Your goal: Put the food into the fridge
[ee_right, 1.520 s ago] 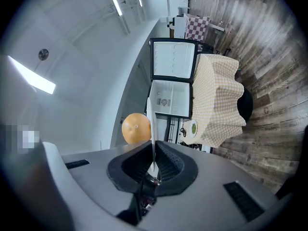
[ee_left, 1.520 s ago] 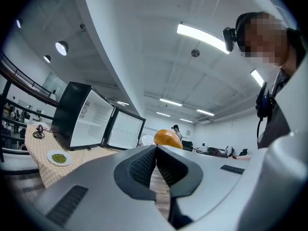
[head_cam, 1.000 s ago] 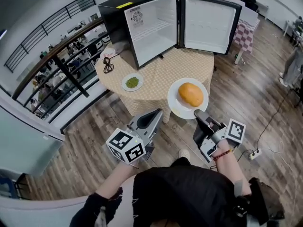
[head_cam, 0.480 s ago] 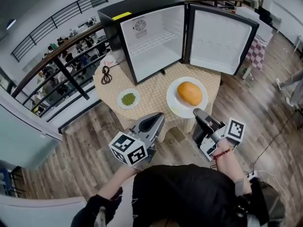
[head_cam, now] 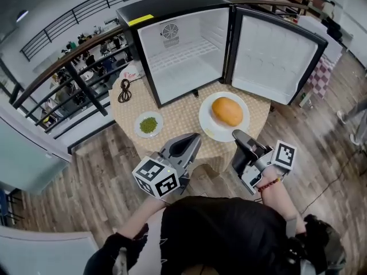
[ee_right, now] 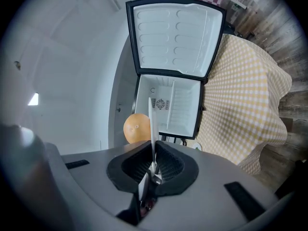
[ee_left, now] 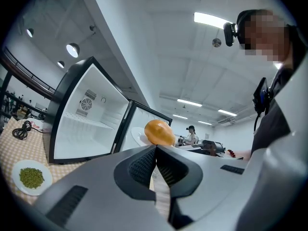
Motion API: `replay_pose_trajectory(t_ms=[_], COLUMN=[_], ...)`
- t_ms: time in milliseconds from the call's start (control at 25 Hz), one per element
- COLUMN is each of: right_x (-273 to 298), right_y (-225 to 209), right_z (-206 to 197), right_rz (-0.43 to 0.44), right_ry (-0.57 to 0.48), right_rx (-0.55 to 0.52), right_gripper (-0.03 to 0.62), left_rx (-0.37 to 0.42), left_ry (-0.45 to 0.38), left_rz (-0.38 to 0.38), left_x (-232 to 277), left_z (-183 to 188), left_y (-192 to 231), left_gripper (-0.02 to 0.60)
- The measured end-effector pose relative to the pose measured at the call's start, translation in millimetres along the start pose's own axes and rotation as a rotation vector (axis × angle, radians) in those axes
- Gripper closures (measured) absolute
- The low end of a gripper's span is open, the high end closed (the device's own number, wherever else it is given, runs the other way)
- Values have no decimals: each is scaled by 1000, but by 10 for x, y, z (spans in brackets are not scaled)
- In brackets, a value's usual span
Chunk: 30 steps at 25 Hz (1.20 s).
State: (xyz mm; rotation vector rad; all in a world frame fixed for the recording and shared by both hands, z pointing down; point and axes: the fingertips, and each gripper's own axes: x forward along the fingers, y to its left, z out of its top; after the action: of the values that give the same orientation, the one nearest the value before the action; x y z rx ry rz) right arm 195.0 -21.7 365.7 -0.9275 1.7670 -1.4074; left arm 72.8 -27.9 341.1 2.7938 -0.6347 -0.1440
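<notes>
One plate (head_cam: 207, 125), level, in right tool (head_cam: 237, 134)

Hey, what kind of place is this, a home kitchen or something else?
Probably not a home: it looks like a large open workplace or lab hall with a staged setup. A mini fridge stands open on a round cloth-covered table, and a railing overlooks crowded desks below.

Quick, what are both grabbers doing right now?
Left gripper: closed, nothing in it.
Right gripper: closed on the plate rim.
</notes>
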Motion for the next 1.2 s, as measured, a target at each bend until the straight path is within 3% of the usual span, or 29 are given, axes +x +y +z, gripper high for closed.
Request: replay_pose_trajectory(t_ms=[520,920,1200], right_x=[510,1350,2054], right_y=[-391,-758,-1083], right_z=[-42,23,173], right_rz=[-1,-27,-65], right_ry=[112,177,211], right_rx=[87,134,166], right_gripper=[566,566,566], left_rx=[13,-58,-96], left_ry=[43,41,69], left_rz=[103,191,196], left_x=[6,38,303], left_z=[-165,-236,-210], left_y=[302,1147,1885], left_gripper=[571,571,571])
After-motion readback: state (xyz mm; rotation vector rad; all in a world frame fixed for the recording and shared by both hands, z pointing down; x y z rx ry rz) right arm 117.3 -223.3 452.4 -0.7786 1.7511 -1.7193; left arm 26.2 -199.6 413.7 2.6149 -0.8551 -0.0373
